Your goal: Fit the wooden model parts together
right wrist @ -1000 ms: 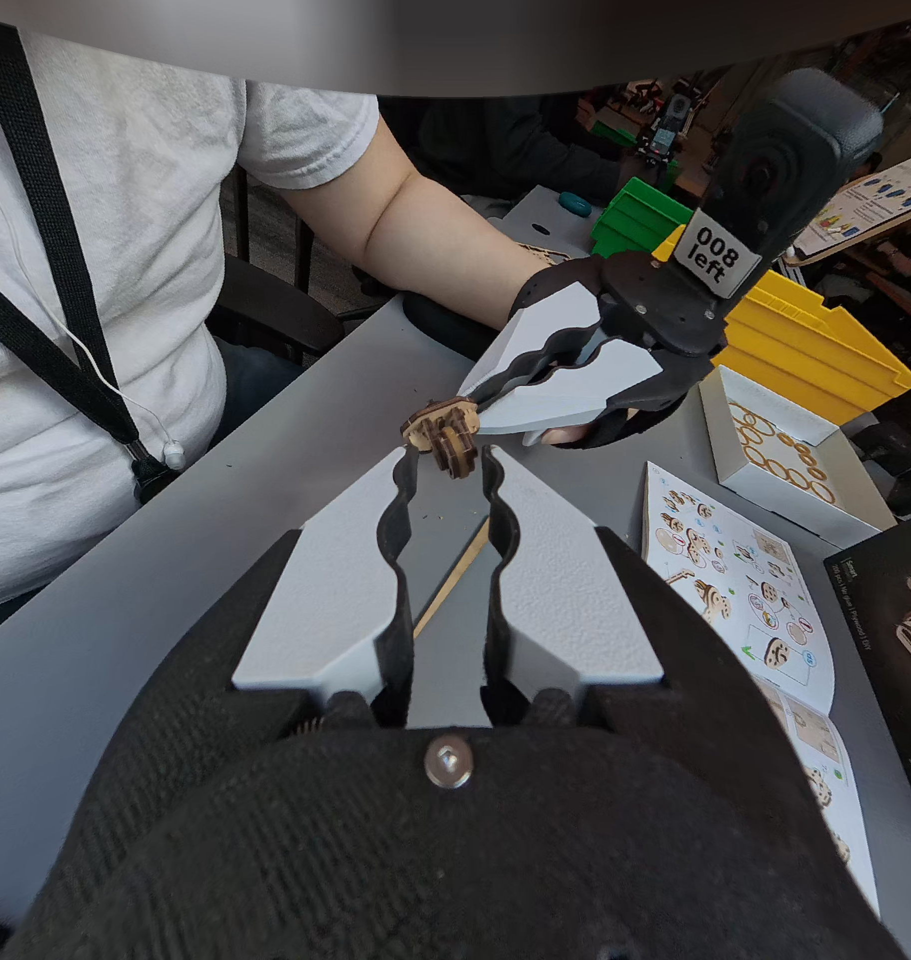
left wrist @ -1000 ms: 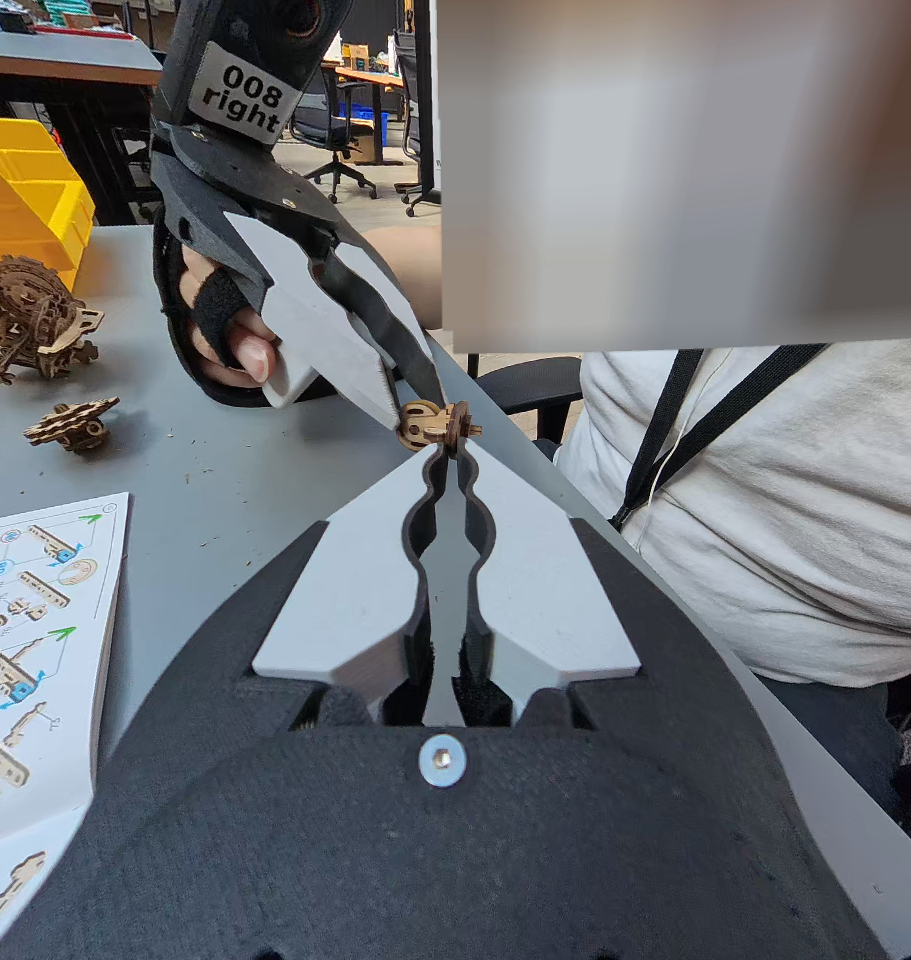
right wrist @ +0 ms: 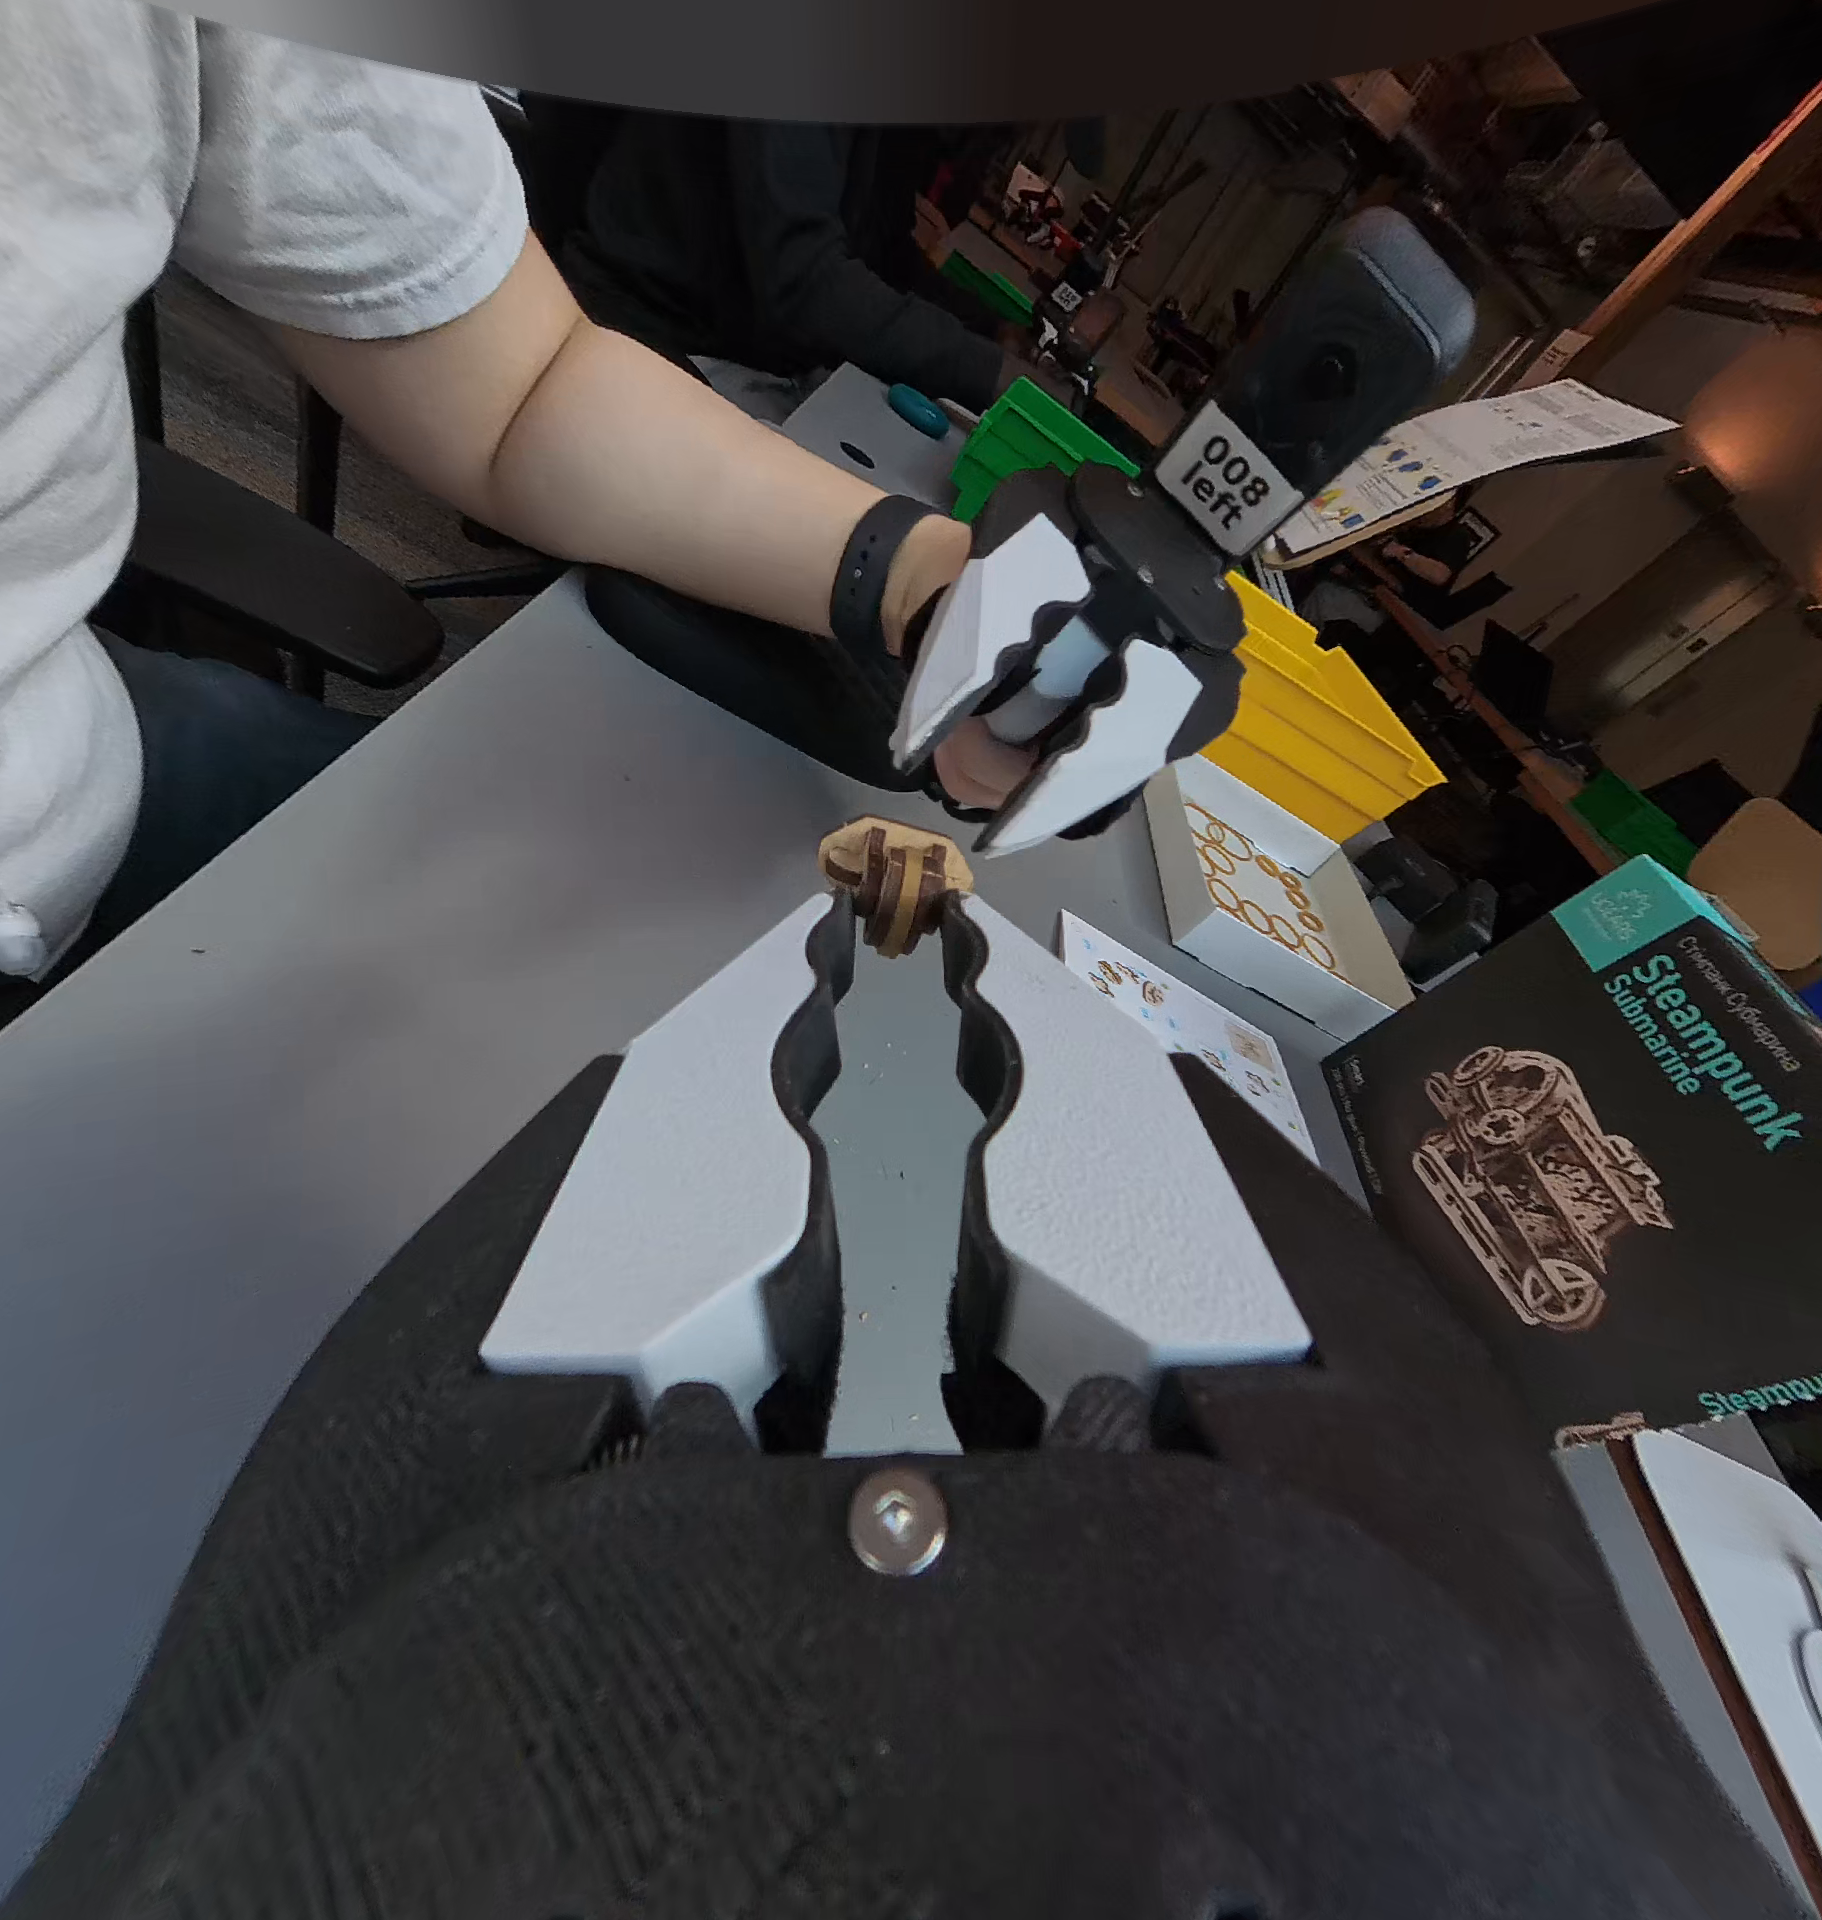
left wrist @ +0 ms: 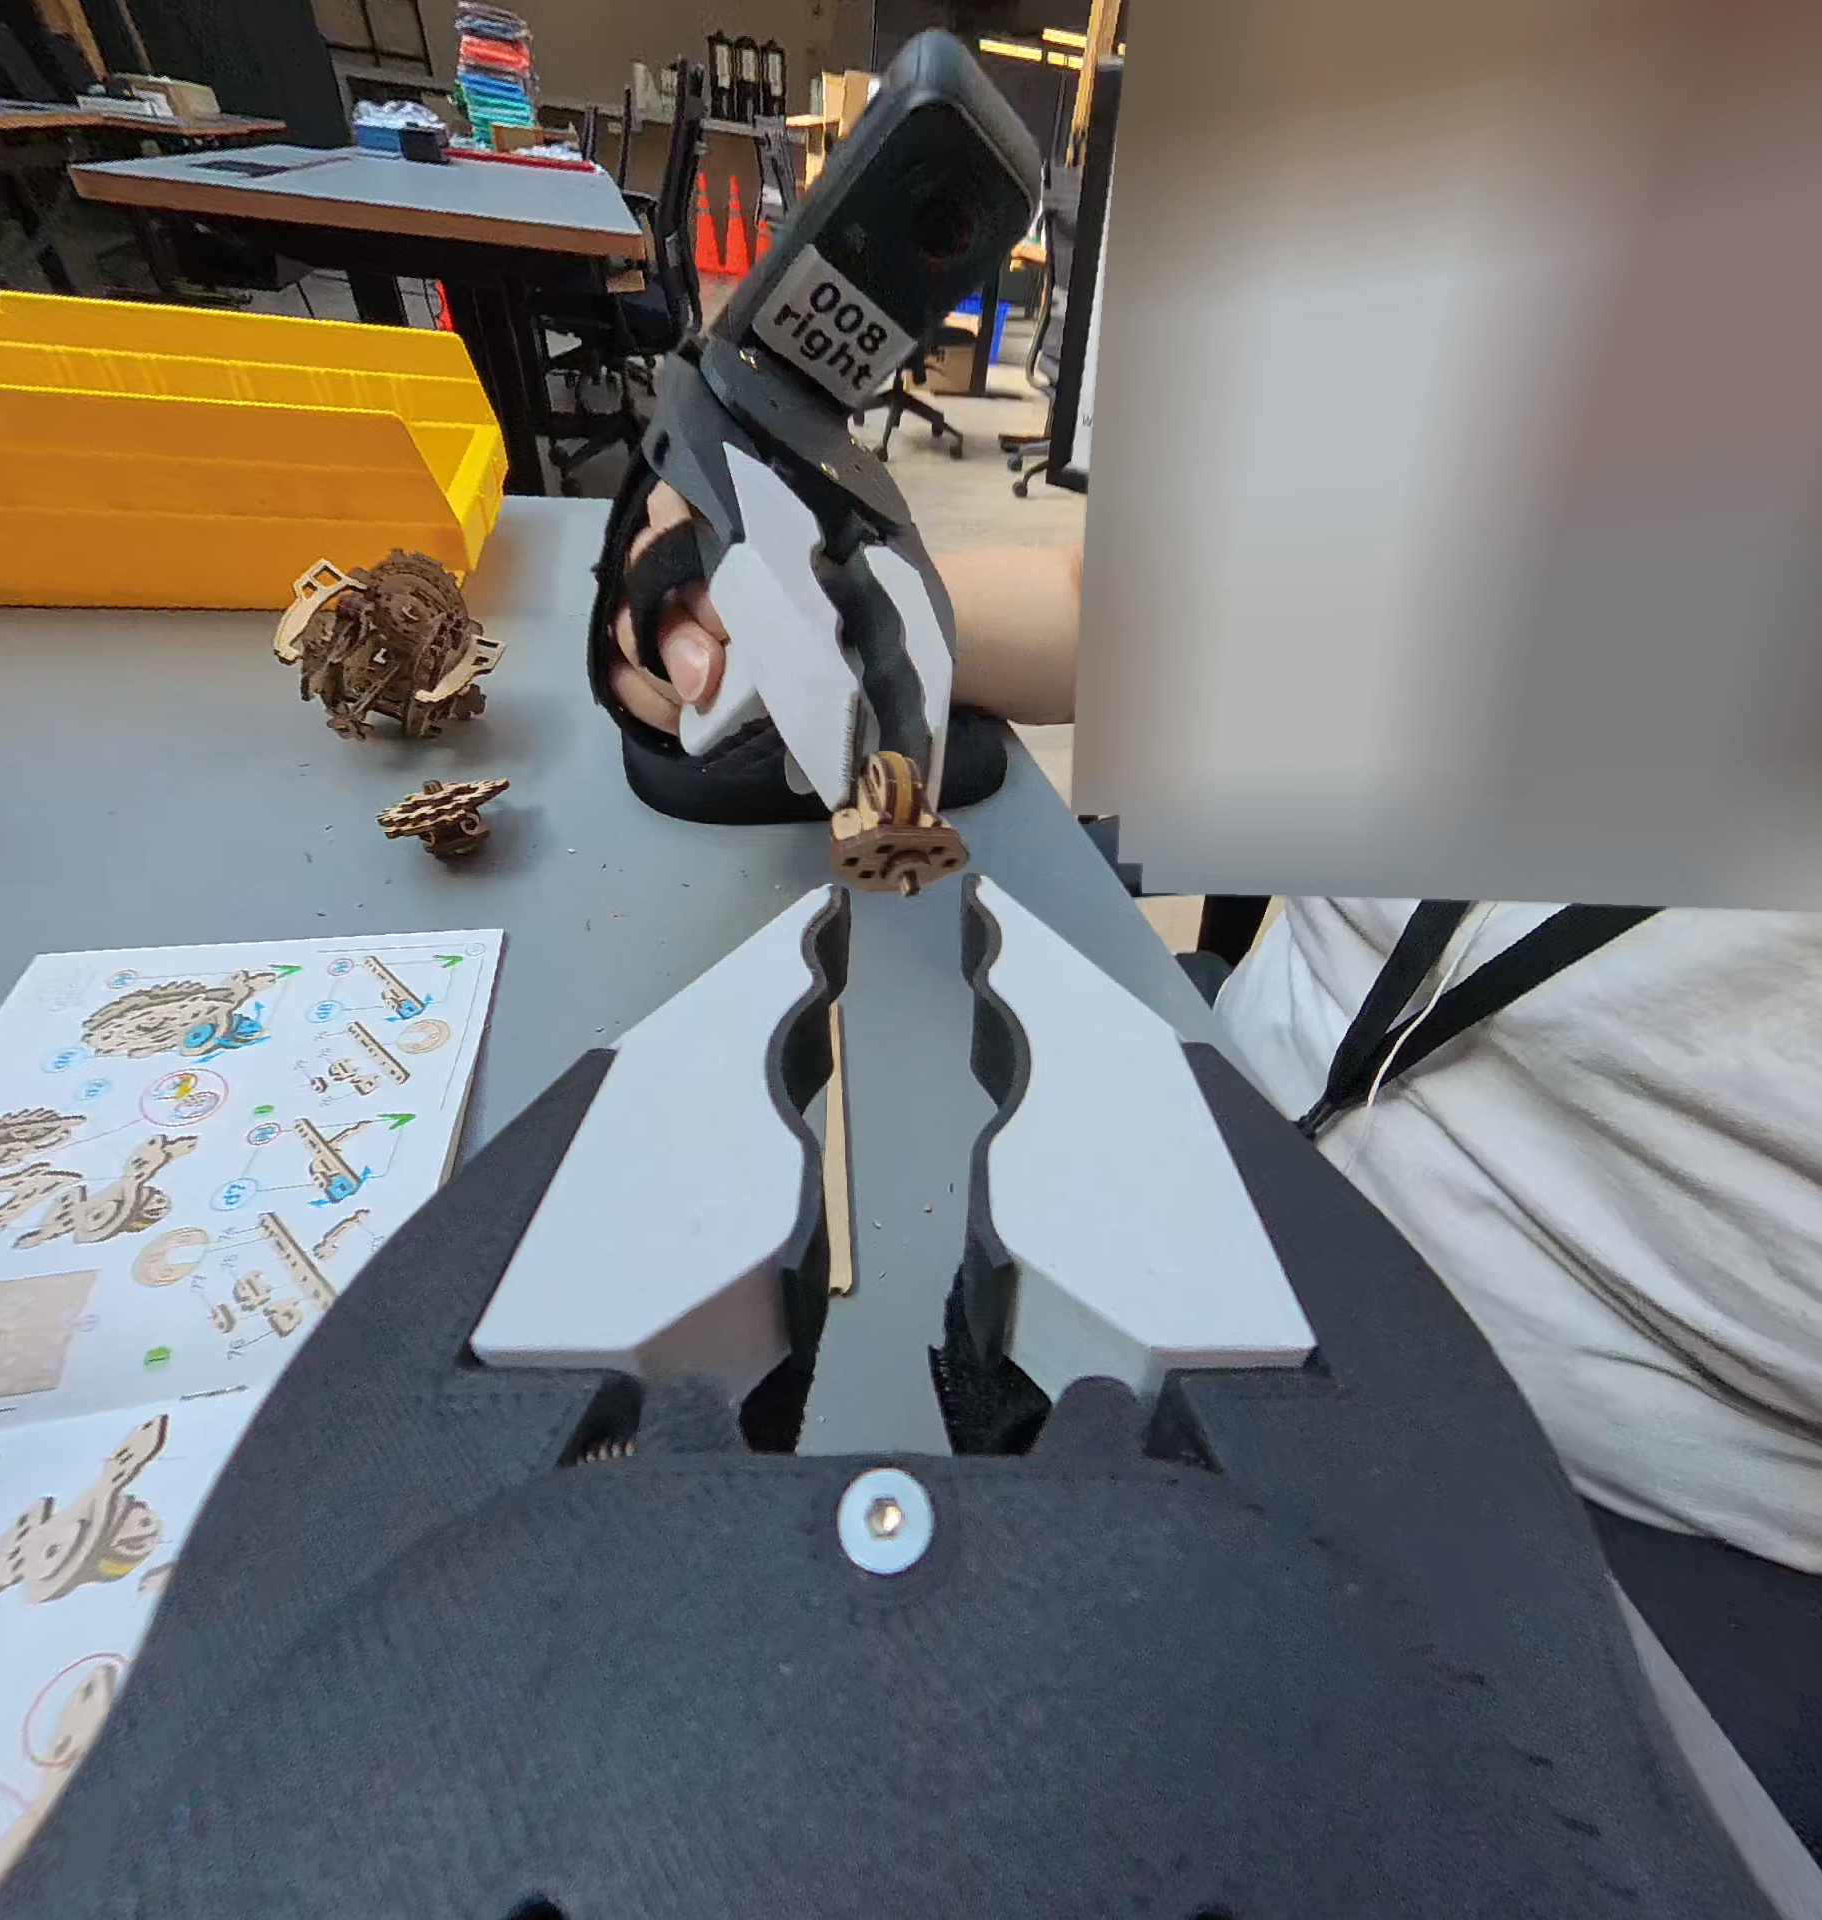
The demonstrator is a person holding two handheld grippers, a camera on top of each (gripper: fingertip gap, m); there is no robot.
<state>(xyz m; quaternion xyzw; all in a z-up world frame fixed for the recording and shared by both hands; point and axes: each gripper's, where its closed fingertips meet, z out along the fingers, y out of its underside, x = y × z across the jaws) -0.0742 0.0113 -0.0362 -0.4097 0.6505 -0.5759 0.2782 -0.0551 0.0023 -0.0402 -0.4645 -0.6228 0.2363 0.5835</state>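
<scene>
Above the grey table, near its edge closest to me, my right gripper pinches a small wooden gear assembly at its fingertips — stacked light and dark discs, clear of the tabletop. My left gripper has its fingers spread with nothing between them; the assembly sits just beyond its tips, apart from them. A thin wooden stick lies on the table under the left gripper's gap.

To my left an open instruction booklet lies flat. Past it sit a small wooden gear cluster and a larger, rounder wooden model, well apart from the grippers, with a yellow bin behind them. From the right wrist view I also see a dark kit box and a white tray of cut-out wooden rings — both off to the side.
</scene>
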